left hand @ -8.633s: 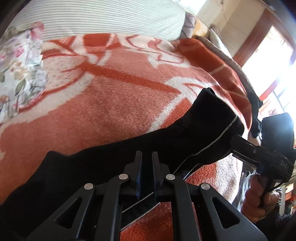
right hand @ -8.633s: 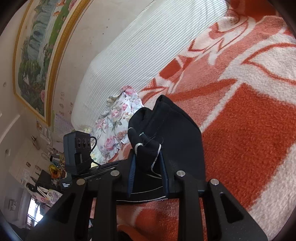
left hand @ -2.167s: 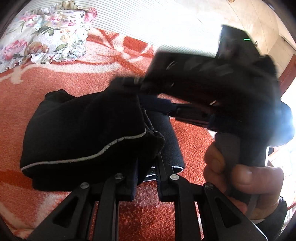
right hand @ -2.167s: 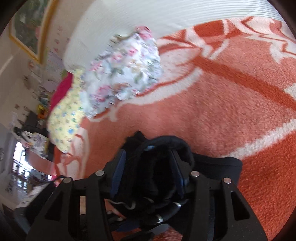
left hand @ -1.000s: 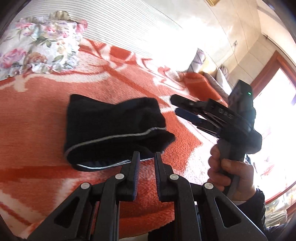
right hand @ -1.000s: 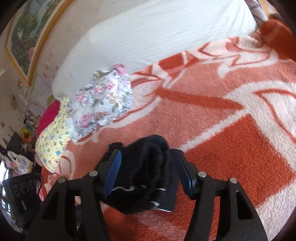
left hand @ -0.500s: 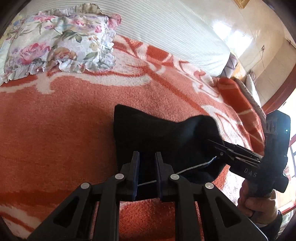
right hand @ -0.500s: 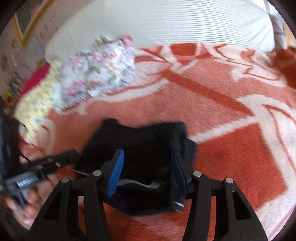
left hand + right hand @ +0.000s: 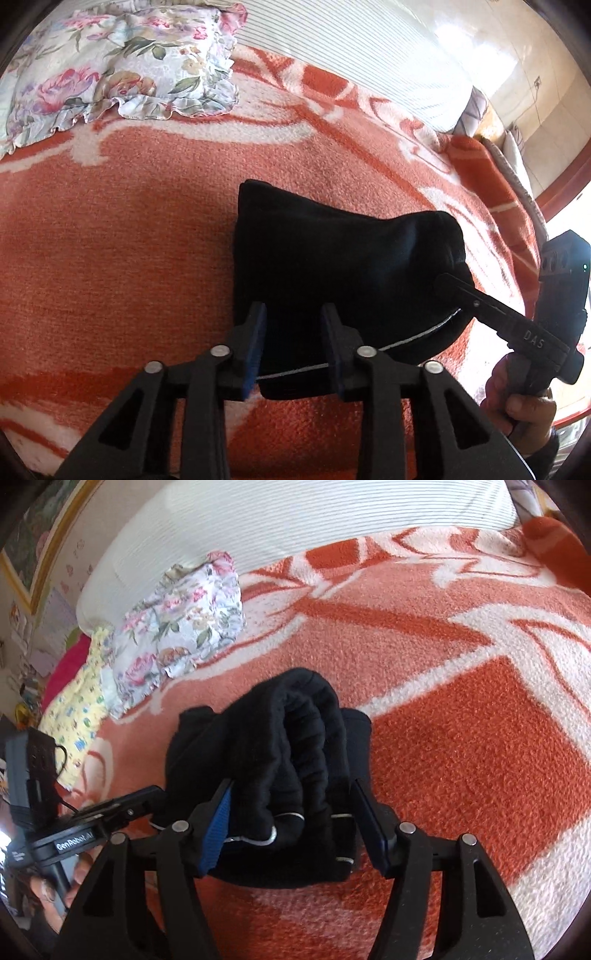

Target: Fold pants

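Left wrist view: folded black pants (image 9: pixel 332 266) lie on the orange blanket (image 9: pixel 129 229) mid-bed. The left claw (image 9: pixel 293 343), jaws just opened, straddles their near edge unclamped; the right claw (image 9: pixel 291 823), just widened, brackets the bunched end.

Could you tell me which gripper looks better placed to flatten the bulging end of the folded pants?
Right, probably. The right gripper straddles the bulging end of the pants, jaws just opened. The left gripper sits at the flatter edge.
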Demonstrator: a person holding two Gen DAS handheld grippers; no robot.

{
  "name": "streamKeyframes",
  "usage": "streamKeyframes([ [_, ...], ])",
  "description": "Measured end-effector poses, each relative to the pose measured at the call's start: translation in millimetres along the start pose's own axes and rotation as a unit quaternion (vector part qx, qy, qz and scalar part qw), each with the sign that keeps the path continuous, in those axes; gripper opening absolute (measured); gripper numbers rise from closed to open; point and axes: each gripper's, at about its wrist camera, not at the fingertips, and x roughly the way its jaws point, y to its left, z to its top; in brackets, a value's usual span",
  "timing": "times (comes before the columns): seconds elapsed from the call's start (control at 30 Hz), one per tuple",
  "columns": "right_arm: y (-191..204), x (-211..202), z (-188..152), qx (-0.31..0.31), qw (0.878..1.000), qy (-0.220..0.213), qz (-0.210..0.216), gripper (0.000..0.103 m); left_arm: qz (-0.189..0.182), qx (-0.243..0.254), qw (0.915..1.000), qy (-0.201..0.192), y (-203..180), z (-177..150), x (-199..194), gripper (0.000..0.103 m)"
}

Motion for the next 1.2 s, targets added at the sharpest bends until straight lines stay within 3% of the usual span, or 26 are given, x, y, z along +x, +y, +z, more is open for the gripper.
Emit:
streamKeyframes([
  [0.07, 5, -2, 5, 0.005, 1.0, -0.01, -0.008, 0.079, 0.0, -0.006, 1.0, 0.0, 1, 3, 1, 0.041],
  [0.2, 3, 5, 12, 0.018, 0.999, -0.011, -0.036, 0.081, -0.002, -0.016, 0.9999, 0.004, 4, 7, 3, 0.043],
  [0.37, -19, 8, 1, 0.069, 0.998, -0.003, 0.005, 0.081, -0.008, -0.019, 0.9997, 0.01, 10, 9, 5, 0.043],
  [0.43, -23, 8, -5, 0.081, 0.997, -0.009, 0.017, 0.081, -0.008, -0.023, 0.9996, 0.015, 11, 10, 9, 0.048],
  [0.77, -22, 21, -19, 0.089, 0.995, -0.01, 0.049, 0.083, -0.017, -0.059, 0.9976, 0.032, 33, 8, 21, 0.062],
  [1.13, -45, 23, -21, 0.137, 0.983, -0.019, 0.122, 0.083, -0.052, -0.071, 0.9945, 0.056, 31, 11, 47, 0.061],
  [1.2, -46, 24, -21, 0.136, 0.982, -0.017, 0.131, 0.078, -0.059, -0.077, 0.9939, 0.053, 33, 6, 50, 0.055],
])
